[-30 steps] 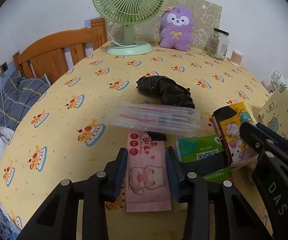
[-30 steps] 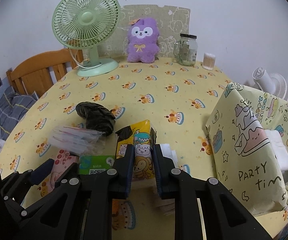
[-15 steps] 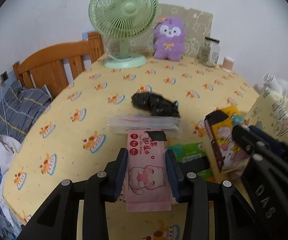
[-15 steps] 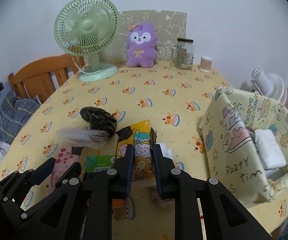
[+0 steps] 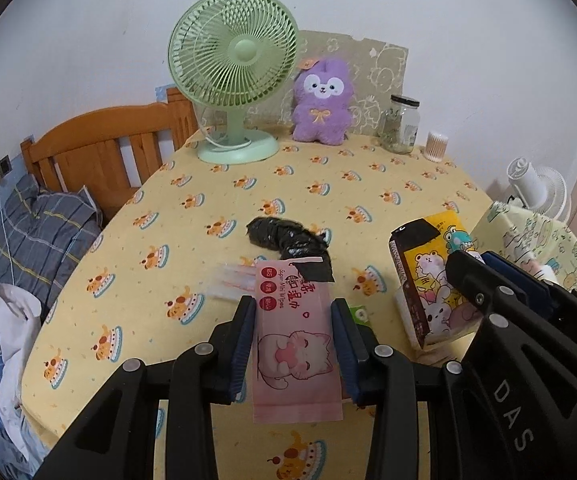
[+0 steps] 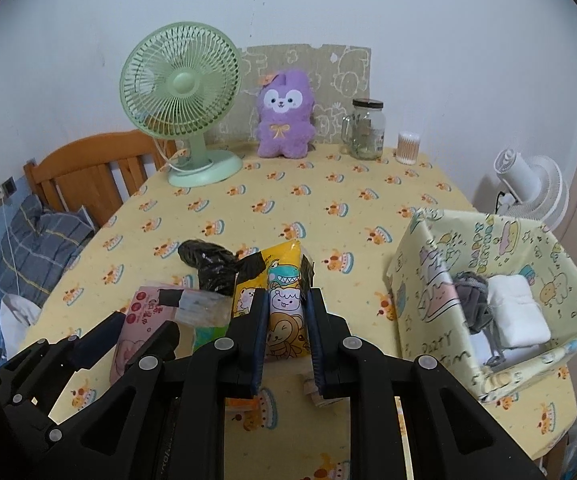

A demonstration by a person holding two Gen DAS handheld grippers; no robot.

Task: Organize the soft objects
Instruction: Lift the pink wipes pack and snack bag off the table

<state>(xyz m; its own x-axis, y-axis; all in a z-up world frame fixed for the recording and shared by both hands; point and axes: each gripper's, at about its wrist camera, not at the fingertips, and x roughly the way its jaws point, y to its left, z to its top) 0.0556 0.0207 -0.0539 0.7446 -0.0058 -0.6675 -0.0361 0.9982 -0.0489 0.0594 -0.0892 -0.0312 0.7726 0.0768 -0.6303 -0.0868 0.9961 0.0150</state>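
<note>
Part done, by the look of it; L tool clamped on pink wipes pack, lifted above table; clear packet, black bag & green pack left lying mid-table; R tool gripping yellow cartoon tissue pack, also raised; paper box at R edge holding white cloth + grey item; cake-print cover; green fan, purple plush, jar along far wall; bed at far L
</note>
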